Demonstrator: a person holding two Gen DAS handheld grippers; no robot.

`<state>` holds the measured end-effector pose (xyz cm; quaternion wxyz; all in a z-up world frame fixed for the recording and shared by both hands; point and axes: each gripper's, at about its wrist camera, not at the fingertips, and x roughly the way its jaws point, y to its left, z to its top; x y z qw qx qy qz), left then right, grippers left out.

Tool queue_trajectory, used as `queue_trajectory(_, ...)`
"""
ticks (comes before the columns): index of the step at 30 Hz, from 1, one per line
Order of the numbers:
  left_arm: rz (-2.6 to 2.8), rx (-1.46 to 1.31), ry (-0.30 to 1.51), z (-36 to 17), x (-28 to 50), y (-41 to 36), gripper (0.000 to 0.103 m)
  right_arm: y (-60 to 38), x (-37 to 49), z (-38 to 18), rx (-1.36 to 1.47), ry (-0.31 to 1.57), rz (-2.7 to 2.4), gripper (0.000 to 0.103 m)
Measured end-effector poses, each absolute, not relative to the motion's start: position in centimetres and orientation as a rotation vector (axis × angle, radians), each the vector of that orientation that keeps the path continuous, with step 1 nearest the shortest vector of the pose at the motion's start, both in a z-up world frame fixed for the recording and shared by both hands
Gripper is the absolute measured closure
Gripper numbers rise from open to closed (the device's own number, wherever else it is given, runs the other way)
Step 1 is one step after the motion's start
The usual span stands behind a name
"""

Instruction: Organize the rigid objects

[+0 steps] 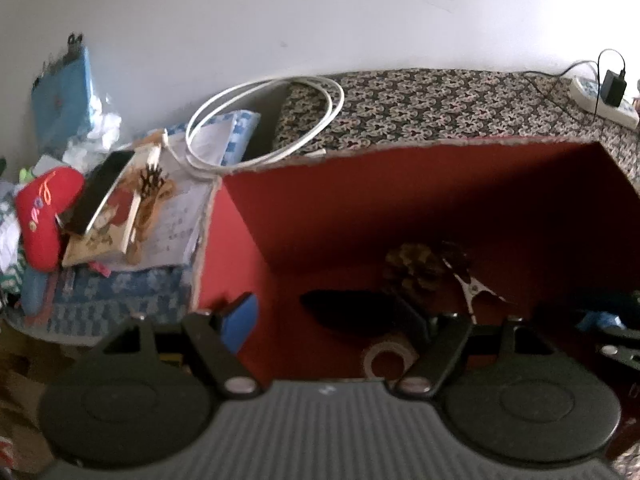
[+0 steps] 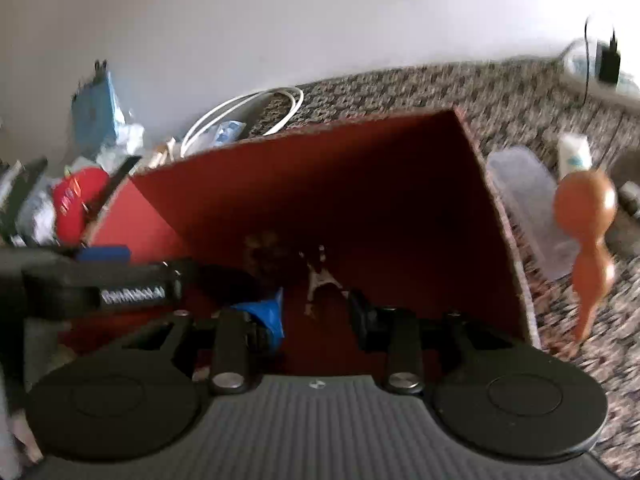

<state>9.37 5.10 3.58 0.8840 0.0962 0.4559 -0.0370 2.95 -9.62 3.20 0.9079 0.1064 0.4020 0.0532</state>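
Both grippers sit over the open red box [image 1: 420, 200], pointing down into it. The box stands on a patterned cloth [image 1: 440, 100] and its inside walls are red. Left gripper [image 1: 332, 320]: jaws spread wide, nothing between them, the blue pad of one finger [image 1: 240, 320] just inside the box's left wall. Right gripper [image 2: 316, 316]: fingers apart with a clear gap, red box floor showing through it, nothing clamped; one finger's [image 2: 268, 312] pad is blue, the other looks dark. On the box floor: a pine cone [image 1: 416, 264], a small spotted clip [image 1: 472, 288] just to its right, a long dark object [image 1: 348, 312] in front, and a roll of tape [image 1: 388, 356] nearest the left gripper. The right wrist view is blurred and dark inside the box, so only the clip [image 2: 320, 276] and a dark lump where the cone [image 2: 264, 252] sits can be made out. Outside the box on the right: a brown gourd-shaped piece [image 2: 588, 232], a clear plastic container [image 2: 528, 208] beside it, and a white tube [image 2: 574, 154] behind. To the left: a coiled white cable [image 1: 264, 120], a heap of books and papers [image 1: 132, 208], and a red pouch [image 1: 48, 212]. At back right, a power strip with a black charger [image 1: 612, 92] plugged in.
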Motion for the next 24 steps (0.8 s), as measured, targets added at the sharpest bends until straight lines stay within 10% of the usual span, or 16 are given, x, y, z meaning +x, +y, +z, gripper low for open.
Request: queue_trajectory(24,-0.047,0.120,0.894,7.3,4.2,4.6,0.023,-9.7,-0.4,6.6,0.198,0.734,0.043,0.085)
